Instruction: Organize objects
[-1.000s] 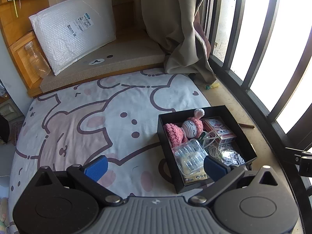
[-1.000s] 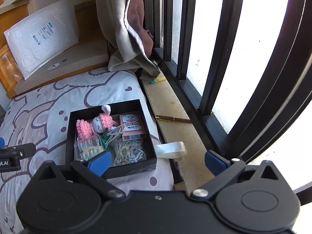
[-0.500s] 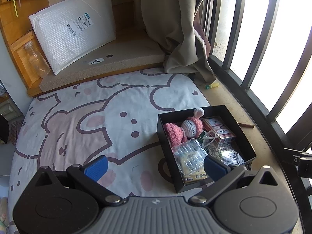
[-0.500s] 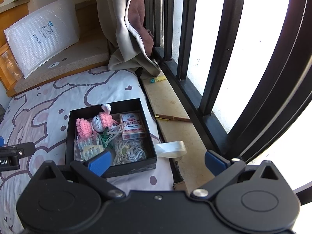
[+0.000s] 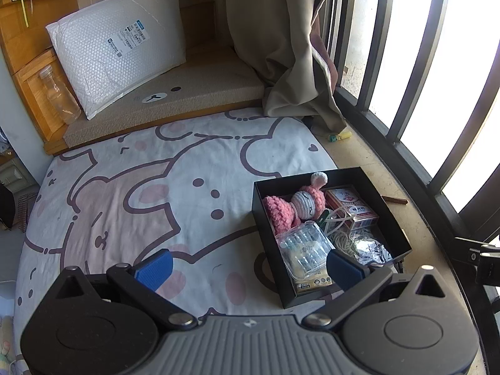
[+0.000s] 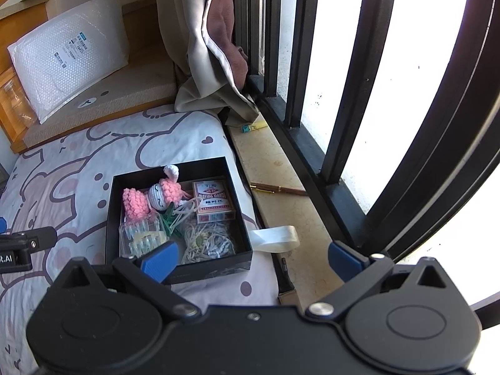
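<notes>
A black open box (image 5: pixel 394 222) (image 6: pixel 111 215) sits on the bed's right edge. It holds a pink crocheted doll (image 5: pixel 298 203) (image 6: pixel 156 195), a red card pack (image 5: pixel 350 203) (image 6: pixel 213 200), a clear plastic case (image 5: pixel 304 250) (image 6: pixel 140 234) and a bundle of string (image 6: pixel 207 240). My left gripper (image 5: pixel 248 267) is open and empty, above the sheet just left of the box. My right gripper (image 6: pixel 250 256) is open and empty, above the box's near right corner.
The bed has a cartoon-print sheet (image 5: pixel 140 187). A stone sill (image 6: pixel 281 181) runs along black window bars (image 6: pixel 353 72); a pen (image 6: pixel 276 189), a white tape roll (image 6: pixel 275 239) and a small yellow item (image 6: pixel 253 127) lie on it. A bubble mailer (image 5: pixel 118 47) and curtain (image 5: pixel 281 47) stand behind.
Both grippers have held almost still. The right wrist view has shifted very slightly; nothing was taken hold of or let go.
</notes>
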A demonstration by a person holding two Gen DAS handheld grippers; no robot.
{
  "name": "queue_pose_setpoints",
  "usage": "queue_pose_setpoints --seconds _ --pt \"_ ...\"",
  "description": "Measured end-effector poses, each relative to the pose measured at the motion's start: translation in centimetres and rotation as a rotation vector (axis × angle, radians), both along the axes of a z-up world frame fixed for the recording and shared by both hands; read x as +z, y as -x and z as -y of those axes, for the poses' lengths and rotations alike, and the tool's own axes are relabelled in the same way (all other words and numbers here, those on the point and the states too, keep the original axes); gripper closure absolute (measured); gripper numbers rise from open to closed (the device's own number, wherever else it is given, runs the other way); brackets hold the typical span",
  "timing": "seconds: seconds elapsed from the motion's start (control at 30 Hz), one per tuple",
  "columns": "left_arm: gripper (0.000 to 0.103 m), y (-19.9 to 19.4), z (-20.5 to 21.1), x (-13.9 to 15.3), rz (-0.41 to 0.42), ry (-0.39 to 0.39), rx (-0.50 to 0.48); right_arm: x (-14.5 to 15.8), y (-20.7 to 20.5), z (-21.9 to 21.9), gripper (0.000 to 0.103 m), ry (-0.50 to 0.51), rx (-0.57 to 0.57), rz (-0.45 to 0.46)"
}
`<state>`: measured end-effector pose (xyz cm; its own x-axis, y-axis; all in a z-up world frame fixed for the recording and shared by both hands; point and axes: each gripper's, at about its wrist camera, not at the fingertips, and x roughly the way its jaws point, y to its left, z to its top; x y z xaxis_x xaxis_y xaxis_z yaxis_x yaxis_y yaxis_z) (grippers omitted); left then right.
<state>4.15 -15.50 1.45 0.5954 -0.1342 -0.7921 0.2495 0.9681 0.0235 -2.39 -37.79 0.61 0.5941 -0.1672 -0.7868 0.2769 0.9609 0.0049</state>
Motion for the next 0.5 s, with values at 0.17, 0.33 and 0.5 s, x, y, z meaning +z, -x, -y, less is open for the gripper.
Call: queue_pose_setpoints --seconds 0.17,0.33,0.5 --pt "0.0 0.08 -0.06 -0.03 0.0 0.0 -0.001 -0.02 0.02 0.0 0.0 0.0 0.001 -0.001" --pt "0.0 0.06 -0.03 -0.01 0.0 0.0 0.0 -0.02 0.0 0.01 0.0 0.001 0.0 -0.001" --pt "0.0 0.04 0.0 0.0 -0.001 0.0 0.0 -0.01 0.01 0.0 0.0 0.0 0.0 -0.001"
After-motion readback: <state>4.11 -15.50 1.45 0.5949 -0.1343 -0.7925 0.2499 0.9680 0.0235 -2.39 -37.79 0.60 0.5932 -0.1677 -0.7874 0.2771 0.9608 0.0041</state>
